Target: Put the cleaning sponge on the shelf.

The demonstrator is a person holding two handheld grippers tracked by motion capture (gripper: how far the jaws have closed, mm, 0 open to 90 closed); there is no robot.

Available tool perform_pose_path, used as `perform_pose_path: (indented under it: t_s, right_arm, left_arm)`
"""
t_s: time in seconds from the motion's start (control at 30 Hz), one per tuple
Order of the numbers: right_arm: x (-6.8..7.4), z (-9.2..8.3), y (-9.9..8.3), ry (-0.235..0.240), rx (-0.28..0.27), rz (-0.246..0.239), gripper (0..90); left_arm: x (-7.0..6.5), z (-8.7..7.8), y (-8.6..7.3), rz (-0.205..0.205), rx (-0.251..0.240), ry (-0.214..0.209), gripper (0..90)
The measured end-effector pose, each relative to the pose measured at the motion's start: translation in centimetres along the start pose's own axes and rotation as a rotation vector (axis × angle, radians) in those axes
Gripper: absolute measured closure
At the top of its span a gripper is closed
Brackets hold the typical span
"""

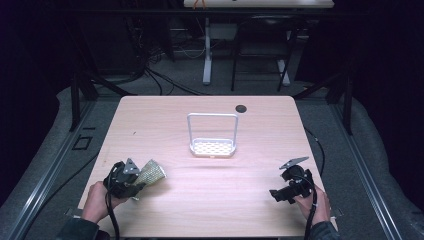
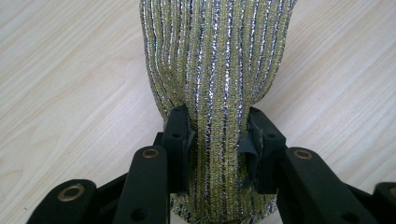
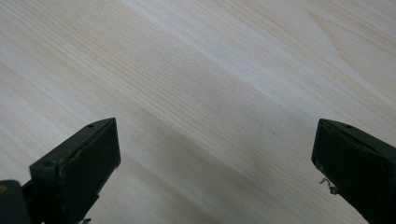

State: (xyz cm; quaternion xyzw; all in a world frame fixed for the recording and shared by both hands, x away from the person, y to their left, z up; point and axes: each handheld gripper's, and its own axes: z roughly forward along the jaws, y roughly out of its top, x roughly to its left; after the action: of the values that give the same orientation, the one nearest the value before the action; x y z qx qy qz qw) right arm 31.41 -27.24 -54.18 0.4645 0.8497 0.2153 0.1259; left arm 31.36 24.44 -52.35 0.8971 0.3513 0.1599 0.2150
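A pale wooden table (image 1: 210,175) stands in a dark room, with a small white rack (image 1: 212,136) near its middle. Toward the person and to the left of the rack, the left gripper (image 2: 217,135) pinches a glittery striped scourer (image 2: 215,60), its jaws squeezing it narrow, probably to carry it rackward. Right of the rack, the right gripper (image 3: 215,163) hovers, jaws wide apart and empty.

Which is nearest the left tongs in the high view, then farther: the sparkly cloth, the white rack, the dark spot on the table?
1. Sparkly cloth: gripped in the left tongs.
2. White rack: mid-table.
3. Dark spot: far edge, beyond the rack.
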Motion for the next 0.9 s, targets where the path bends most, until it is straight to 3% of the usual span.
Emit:
perform_pose_path:
  t_s: [0.5,0.9]
  right_arm:
    - [0.1,0.1,0.1,-0.002,0.005,0.001,0.8]
    - [0.1,0.1,0.1,0.0,0.012,0.0,1.0]
  left_arm:
    - [-0.9,-0.2,1.2,0.003,-0.029,-0.011,65.1]
    - [-1.9,0.2,2.7,0.035,-0.044,-0.025,64.9]
